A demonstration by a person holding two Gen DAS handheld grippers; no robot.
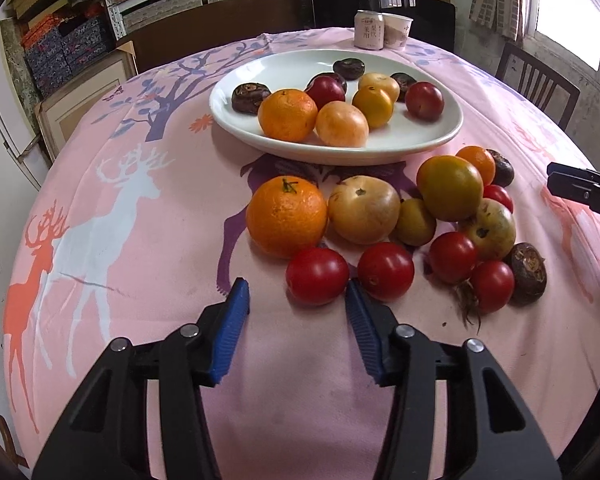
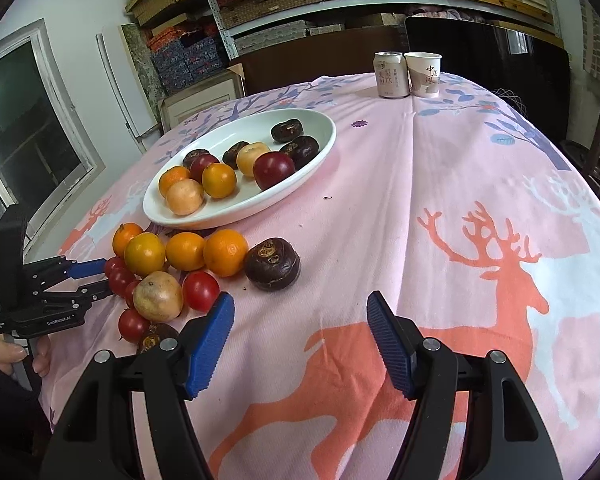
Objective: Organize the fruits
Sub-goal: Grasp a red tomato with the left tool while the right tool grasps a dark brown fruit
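Left tool [image 1: 298, 294] hangs low over the bench [image 1: 140, 220] with its blue pads parted and nothing pressed between them; one red tomato [image 1: 317, 276] sits just ahead of the gap, a second tomato [image 1: 385, 271] just beside the right pad. Right tool [image 2: 300, 308] stands with its pads apart too, empty, over the pink deer-print cloth [image 2: 480, 280], a dark water chestnut [image 2: 272, 264] lying ahead of it to the left.

Loose fruit sits in a cluster on the cloth just in front of the white oval plate [image 1: 260, 136]: a large mandarin [image 1: 286, 216], a yellow-brown round fruit [image 1: 363, 209] touching it, more tomatoes, small oranges and water chestnuts packed close behind. On the plate lie a mandarin, pale orange and yellow fruits, two dark red plums and several water chestnuts.

At the far edge of the bench a drink can [image 2: 389, 75] and a paper cup [image 2: 423, 74] stand side by side, touching.
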